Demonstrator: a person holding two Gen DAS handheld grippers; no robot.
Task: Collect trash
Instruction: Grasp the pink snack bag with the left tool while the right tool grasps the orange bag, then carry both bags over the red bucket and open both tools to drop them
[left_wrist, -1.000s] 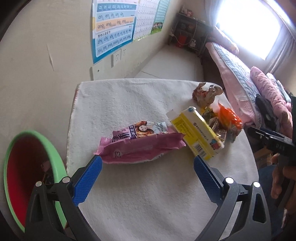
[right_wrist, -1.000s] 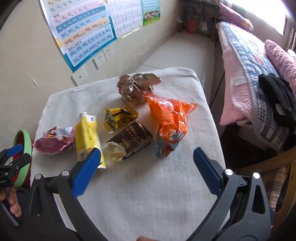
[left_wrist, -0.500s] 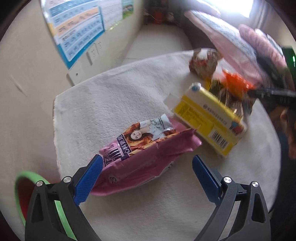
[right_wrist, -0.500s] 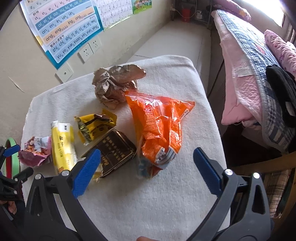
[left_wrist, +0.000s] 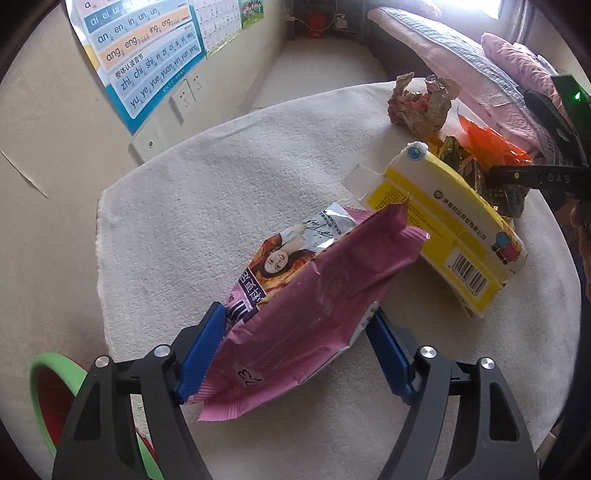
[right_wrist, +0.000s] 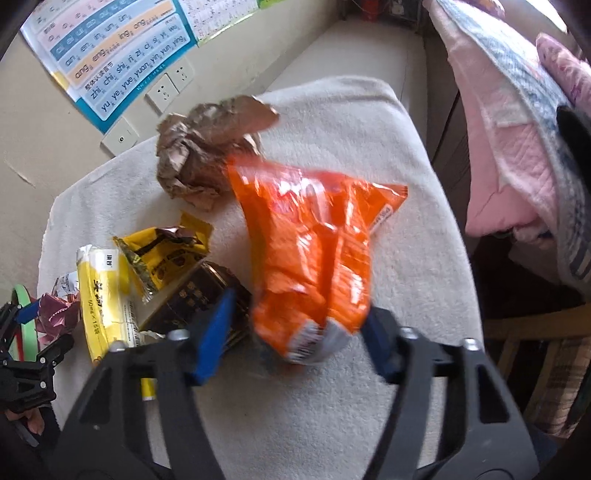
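The left tool (left_wrist: 295, 347) has its blue pads against both sides of the pink snack wrapper (left_wrist: 314, 314), which lies on the towel-covered desk (left_wrist: 221, 177) just beside the yellow carton (left_wrist: 454, 232); it looks clamped on the bag's lower end. The right tool (right_wrist: 299, 328) straddles the bottom of the orange chip bag (right_wrist: 310, 251), pads close to it, though motion blur leaves it unclear whether they grip yet. To do this well, each tool should pinch only its own wrapper, squeeze firmly since crinkly film slips, then lift straight up so the carton and the dark packet (right_wrist: 199, 295) are not dragged along, and carry toward the green-rimmed bin (left_wrist: 48, 391) at the left edge. Readable writing: "73" penned on the pink wrapper, a barcode on the carton, "50ml×15" on its side, and pinyin such as "zhi chi shi" on the wall poster (left_wrist: 147, 62)
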